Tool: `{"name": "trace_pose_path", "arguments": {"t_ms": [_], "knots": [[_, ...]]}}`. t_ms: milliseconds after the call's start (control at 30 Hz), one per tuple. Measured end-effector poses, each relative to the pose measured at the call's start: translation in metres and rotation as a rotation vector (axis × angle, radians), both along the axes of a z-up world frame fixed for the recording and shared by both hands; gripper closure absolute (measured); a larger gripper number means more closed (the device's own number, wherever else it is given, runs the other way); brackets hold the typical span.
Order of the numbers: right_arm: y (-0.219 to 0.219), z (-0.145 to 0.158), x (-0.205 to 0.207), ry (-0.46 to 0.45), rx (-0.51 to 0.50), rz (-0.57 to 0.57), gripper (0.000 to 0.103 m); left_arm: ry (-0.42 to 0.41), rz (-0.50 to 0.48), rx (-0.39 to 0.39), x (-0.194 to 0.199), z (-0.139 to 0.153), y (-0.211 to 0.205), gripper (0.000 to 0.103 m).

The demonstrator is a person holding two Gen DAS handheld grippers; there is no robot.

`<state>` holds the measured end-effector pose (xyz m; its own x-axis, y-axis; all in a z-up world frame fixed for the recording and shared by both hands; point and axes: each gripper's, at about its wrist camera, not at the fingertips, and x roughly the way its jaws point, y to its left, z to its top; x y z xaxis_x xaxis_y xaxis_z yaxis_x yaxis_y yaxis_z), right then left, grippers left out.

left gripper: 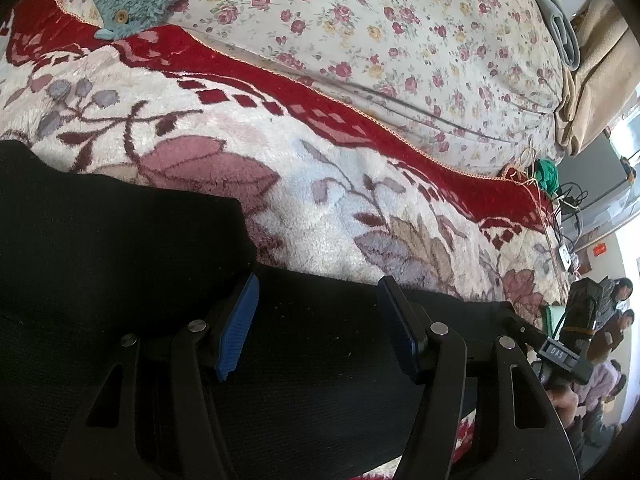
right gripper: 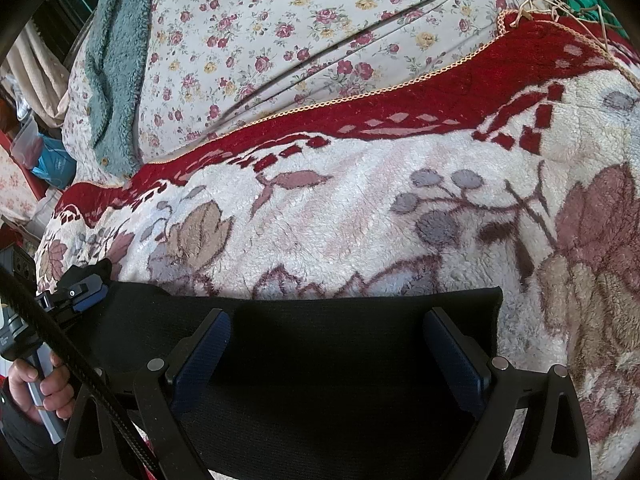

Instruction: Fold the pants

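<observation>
Black pants [left gripper: 120, 248], red-bordered floral blanket [left gripper: 320, 168]

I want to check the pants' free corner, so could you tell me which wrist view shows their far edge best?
The right wrist view: the black pants show a straight far edge ending in a clear corner on the fleece blanket. The left wrist view shows the pants only as a rumpled mass, with no clean corner visible.

The pants [left gripper: 120, 248] are black, of a fine ribbed knit, and are lying flat on a plush blanket [left gripper: 320, 200] patterned with leaves and a red border. In the left wrist view a folded upper layer is lying over a lower one, its rounded edge curving at the left. In the right wrist view the pants [right gripper: 340, 360] are showing a straight far edge and a square right corner.
</observation>
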<state>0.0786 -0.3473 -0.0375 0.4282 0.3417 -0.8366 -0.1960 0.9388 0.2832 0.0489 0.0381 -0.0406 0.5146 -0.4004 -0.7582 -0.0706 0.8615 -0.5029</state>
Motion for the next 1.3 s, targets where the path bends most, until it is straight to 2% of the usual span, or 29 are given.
{"name": "trace_pose_path", "arguments": {"t_ms": [1033,1300], "knots": [[-0.0014,0.0,-0.0003,0.0,0.004,0.001,0.006,-0.005,-0.006,0.011,-0.0005,0.0015,0.0,0.042],[-0.0018,-0.0002,-0.0005,0.0,0.005,0.0,0.006,0.006,0.006,-0.026,0.0018,0.0023,0.0049,0.042]]}}
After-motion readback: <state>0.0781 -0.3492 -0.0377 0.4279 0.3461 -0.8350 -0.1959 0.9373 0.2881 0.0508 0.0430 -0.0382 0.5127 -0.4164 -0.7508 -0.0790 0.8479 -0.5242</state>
